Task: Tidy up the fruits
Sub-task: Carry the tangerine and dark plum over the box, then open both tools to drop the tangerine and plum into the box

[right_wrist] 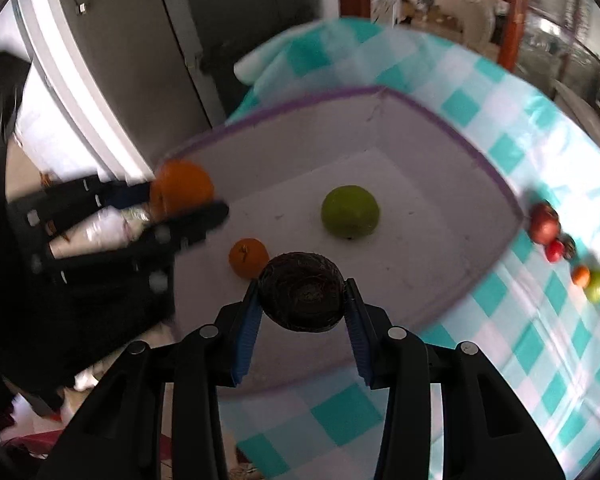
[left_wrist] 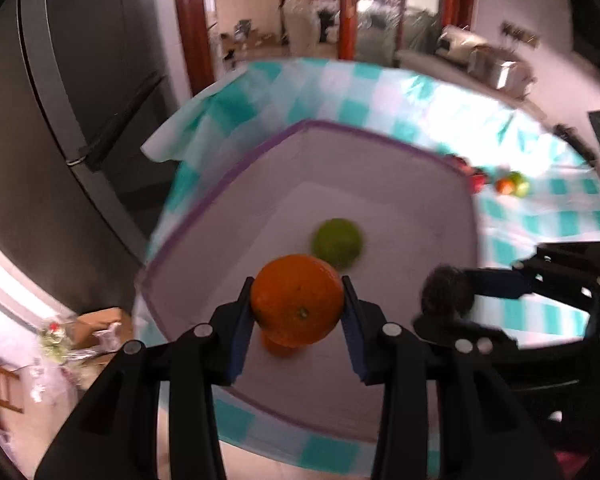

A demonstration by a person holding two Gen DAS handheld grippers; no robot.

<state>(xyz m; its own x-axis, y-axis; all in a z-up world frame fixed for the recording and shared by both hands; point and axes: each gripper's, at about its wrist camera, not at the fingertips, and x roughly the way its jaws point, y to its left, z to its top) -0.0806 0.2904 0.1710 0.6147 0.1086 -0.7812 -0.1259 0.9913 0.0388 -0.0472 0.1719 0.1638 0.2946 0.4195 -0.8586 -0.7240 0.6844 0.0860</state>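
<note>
My left gripper [left_wrist: 298, 304] is clamped on a large orange [left_wrist: 297, 299], blue pads pressing both its sides, held above the near part of the grey bin [left_wrist: 228, 184]. My right gripper [right_wrist: 302, 300] is clamped on a dark brown, rough-skinned fruit [right_wrist: 301, 291], also over the bin's near edge; the kind of fruit cannot be told. In the left wrist view the right gripper appears at right with that dark fruit [left_wrist: 446, 290], blurred.

Inside the bin, on its pale floor: a small orange [right_wrist: 248, 258] lies just beyond the dark fruit, to its left. A green apple [right_wrist: 350, 211] lies farther in, near the middle, apart from the small orange. The bin has a purple rim [right_wrist: 300, 98] and stands on a worktop covered with a teal-and-white checked cloth [right_wrist: 520, 344].

Beyond the bin's right wall, on the cloth: a row of fruits, a red apple [right_wrist: 544, 224], a smaller red fruit [right_wrist: 555, 250], a small orange fruit [right_wrist: 581, 275] and a green one [right_wrist: 597, 286] touching it.

Farthest left: a dark cabinet [left_wrist: 60, 120].
</note>
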